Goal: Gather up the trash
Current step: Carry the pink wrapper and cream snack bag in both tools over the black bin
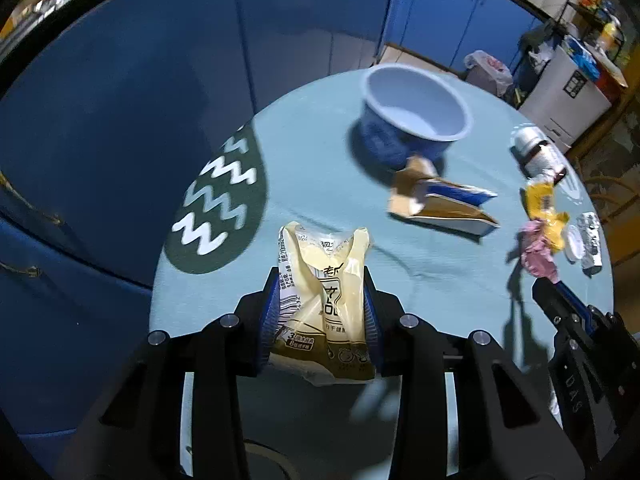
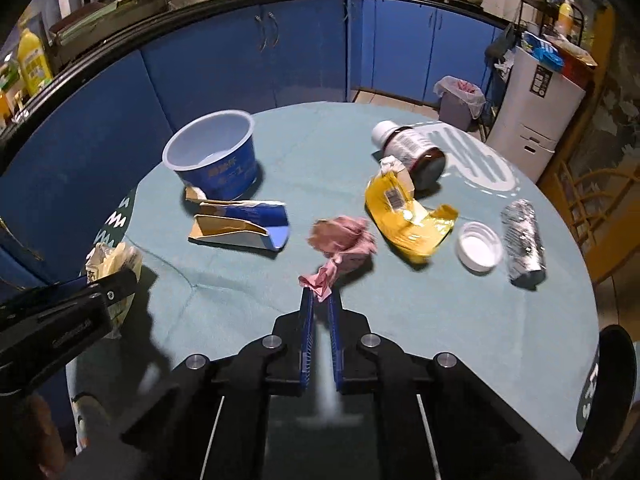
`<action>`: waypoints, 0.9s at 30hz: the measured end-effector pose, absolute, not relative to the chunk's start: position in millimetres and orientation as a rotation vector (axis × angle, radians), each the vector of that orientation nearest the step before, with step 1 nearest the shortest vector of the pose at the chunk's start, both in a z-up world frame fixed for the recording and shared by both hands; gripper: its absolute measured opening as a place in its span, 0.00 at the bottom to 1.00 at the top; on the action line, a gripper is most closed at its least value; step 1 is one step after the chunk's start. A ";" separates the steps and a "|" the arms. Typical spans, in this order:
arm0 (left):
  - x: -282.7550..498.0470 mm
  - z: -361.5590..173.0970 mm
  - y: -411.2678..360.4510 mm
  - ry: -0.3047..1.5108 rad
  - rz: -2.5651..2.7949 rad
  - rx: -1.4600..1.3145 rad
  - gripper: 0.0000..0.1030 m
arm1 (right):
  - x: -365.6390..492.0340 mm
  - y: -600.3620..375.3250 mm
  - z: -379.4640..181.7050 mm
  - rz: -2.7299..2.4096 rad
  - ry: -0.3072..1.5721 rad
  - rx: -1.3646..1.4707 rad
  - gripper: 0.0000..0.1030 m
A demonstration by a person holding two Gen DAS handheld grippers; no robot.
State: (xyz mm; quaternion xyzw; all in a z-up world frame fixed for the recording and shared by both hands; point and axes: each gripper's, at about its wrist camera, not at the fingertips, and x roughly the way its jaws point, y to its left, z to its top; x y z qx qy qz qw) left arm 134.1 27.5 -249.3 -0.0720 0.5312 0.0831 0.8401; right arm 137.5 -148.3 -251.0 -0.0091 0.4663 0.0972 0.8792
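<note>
Round table with pale teal cloth (image 2: 420, 320), carrying scattered trash. Left gripper (image 1: 320, 284): fingers pressed against both sides of a cream and brown snack wrapper (image 1: 324, 300), which stands crumpled between the blue pads near the table's near left edge; the same wrapper shows at far left in the right wrist view (image 2: 114, 264). Right gripper (image 2: 319, 294): fingers drawn narrow, nipping the near tail of a crumpled pink wrapper (image 2: 344, 244), the rest of which lies on the cloth ahead of the tips. Blue plastic cup (image 2: 216, 156): upright, open, toward the far left of the table. Flattened blue and tan carton (image 2: 240, 226): lying just in front of the cup. Yellow sachet (image 2: 404, 216): torn open, right of the pink wrapper and just beside it. Brown medicine bottle with white cap (image 2: 412, 148): on its side behind the sachet, touching it. White lid (image 2: 479, 246): flat on the cloth, right of the sachet. Silver foil roll (image 2: 524, 242): lying just right of the lid. Lined waste bin (image 2: 460, 98): on the floor beyond the table, before blue cabinets (image 2: 304, 52).
</note>
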 end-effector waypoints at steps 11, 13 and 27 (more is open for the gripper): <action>129.5 -234.9 0.4 1.089 0.150 -0.110 0.37 | 136.7 -183.0 -250.7 0.232 0.998 0.065 0.04; 136.8 -237.2 2.4 1.093 0.160 -0.119 0.37 | 139.8 -179.0 -249.7 0.248 0.983 0.064 0.08; 155.1 -250.1 24.3 1.115 0.180 -0.161 0.37 | 179.4 -138.0 -275.3 0.238 1.029 -0.019 0.47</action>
